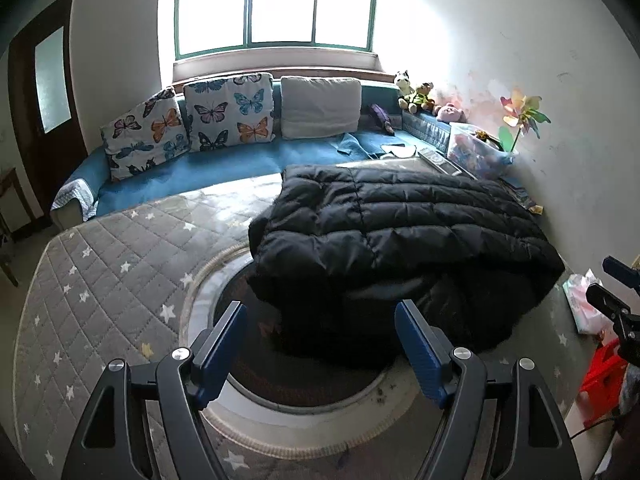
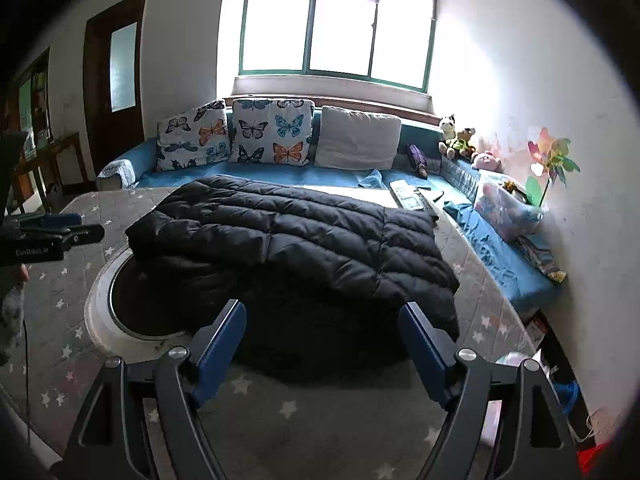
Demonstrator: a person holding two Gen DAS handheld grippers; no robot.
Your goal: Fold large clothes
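A black quilted puffer jacket (image 1: 400, 232) lies folded over on a grey star-patterned table cover (image 1: 112, 264), partly across a round dark inset in the table (image 1: 304, 376). It also shows in the right wrist view (image 2: 296, 240). My left gripper (image 1: 320, 316) is open and empty, just short of the jacket's near edge. My right gripper (image 2: 324, 316) is open and empty, held above the jacket's near edge. Each gripper shows at the edge of the other's view, the right one (image 1: 612, 300) and the left one (image 2: 60, 232).
A blue sofa (image 1: 224, 168) with butterfly cushions (image 1: 228, 112) and a white cushion (image 1: 320, 106) runs behind the table under a window. Stuffed toys (image 1: 416, 94), a pinwheel (image 1: 520, 116) and a bag of toys (image 1: 476, 150) sit at the right wall. A red object (image 1: 604, 372) lies at right.
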